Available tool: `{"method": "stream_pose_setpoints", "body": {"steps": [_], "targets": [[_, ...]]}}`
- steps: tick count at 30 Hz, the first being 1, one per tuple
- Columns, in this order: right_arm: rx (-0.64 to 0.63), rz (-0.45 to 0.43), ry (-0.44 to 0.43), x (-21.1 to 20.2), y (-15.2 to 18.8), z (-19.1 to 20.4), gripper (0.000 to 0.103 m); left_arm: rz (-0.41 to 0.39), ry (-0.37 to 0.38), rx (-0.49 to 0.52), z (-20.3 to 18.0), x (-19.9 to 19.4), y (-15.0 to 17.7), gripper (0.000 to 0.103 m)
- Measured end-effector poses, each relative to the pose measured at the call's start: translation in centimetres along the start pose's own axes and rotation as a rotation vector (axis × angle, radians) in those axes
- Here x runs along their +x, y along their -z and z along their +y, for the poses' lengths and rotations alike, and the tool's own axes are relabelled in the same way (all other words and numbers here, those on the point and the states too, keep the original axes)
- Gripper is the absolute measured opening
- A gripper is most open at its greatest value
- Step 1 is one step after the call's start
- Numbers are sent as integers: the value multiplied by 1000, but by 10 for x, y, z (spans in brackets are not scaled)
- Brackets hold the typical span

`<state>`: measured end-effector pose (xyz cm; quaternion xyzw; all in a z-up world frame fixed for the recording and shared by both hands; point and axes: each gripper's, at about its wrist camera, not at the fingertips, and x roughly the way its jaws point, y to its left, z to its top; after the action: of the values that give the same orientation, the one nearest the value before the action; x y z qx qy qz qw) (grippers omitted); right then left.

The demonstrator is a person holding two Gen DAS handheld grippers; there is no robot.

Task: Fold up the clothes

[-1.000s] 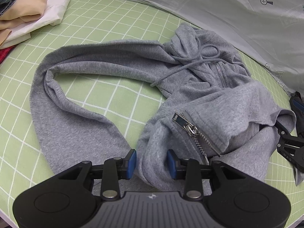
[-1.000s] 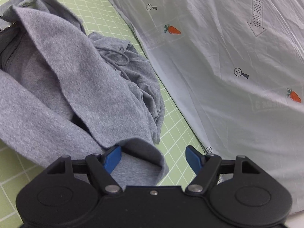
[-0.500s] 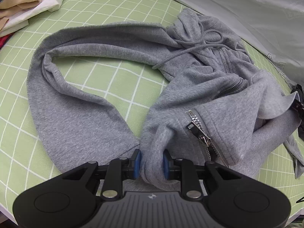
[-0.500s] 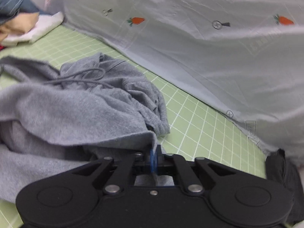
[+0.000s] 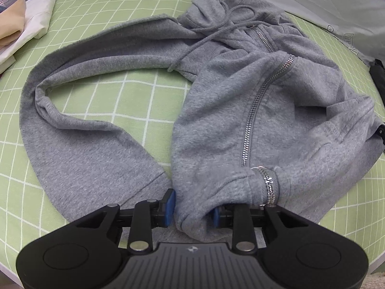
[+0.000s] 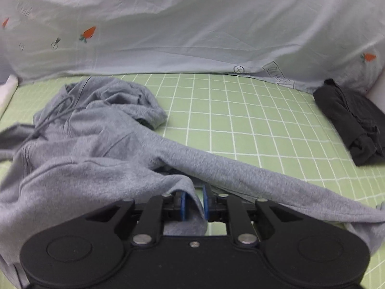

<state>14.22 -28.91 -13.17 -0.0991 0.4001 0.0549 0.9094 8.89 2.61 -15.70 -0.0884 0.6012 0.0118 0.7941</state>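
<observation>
A grey zip hoodie (image 5: 216, 110) lies crumpled on the green checked mat (image 5: 125, 101), hood and drawstring at the far side, one sleeve looping to the left. My left gripper (image 5: 192, 208) is shut on a bunch of the hoodie's bottom hem beside the zipper end. In the right wrist view the hoodie (image 6: 101, 149) spreads left and a sleeve runs off to the right. My right gripper (image 6: 194, 201) is shut on a fold of the hoodie's hem.
A pale sheet with carrot prints (image 6: 192, 24) hangs behind the mat. A folded dark garment (image 6: 351, 120) lies at the right. Folded white and tan clothes (image 5: 21, 24) are stacked at the far left.
Both grippers closed on the hoodie's hem, and the hem has been pulled toward me. The body now lies flatter with the zipper straightened. The right view swung to face the sheet.
</observation>
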Motion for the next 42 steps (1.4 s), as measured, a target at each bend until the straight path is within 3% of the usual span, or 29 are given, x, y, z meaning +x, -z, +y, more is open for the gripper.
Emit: {"method": "stream_pose_setpoints", "body": {"steps": [3, 5, 8, 10, 12, 15, 17, 20, 23, 27, 30, 32, 34, 36, 39, 42], "targets": [[-238, -32, 10, -5, 9, 23, 45, -13, 26, -48, 7, 0, 1, 31], [-402, -43, 21, -4, 15, 39, 51, -24, 33, -76, 9, -1, 1, 24], [-634, -55, 38, 0, 25, 57, 52, -59, 17, -81, 7, -6, 0, 17], [-784, -55, 30, 2, 32, 66, 43, -107, -11, -65, 2, -14, -3, 14], [-892, -62, 26, 2, 36, 72, 8, -170, -52, -45, -1, -26, -10, 12], [-705, -121, -20, -20, 21, 58, 7, -275, -115, -15, -4, -48, -21, 11], [-467, -165, -65, -42, 9, 37, 7, -361, -128, -5, -6, -72, -29, 11], [-53, -220, -144, -78, 1, -2, 7, -479, -60, 24, -14, -113, -28, 11], [214, -204, -178, -100, 20, -35, 7, -506, -27, 90, -33, -124, -8, 16], [264, 17, -109, -82, 76, -39, 7, -343, -31, 139, -53, -77, 35, 23], [198, 120, -61, -74, 111, -25, 9, -222, -110, 191, -59, -44, 76, 25], [115, 114, -45, -80, 121, -15, 14, -219, -164, 216, -63, -36, 96, 33], [33, 99, -23, -85, 127, -5, 23, -248, -172, 209, -63, -41, 108, 42], [-16, 76, -8, -91, 131, 1, 26, -273, -170, 199, -62, -47, 117, 49], [-49, 46, 6, -97, 136, 4, 35, -271, -171, 181, -60, -53, 129, 49], [-111, 12, 39, -99, 139, 10, 36, -232, -149, 156, -58, -53, 140, 49]]}}
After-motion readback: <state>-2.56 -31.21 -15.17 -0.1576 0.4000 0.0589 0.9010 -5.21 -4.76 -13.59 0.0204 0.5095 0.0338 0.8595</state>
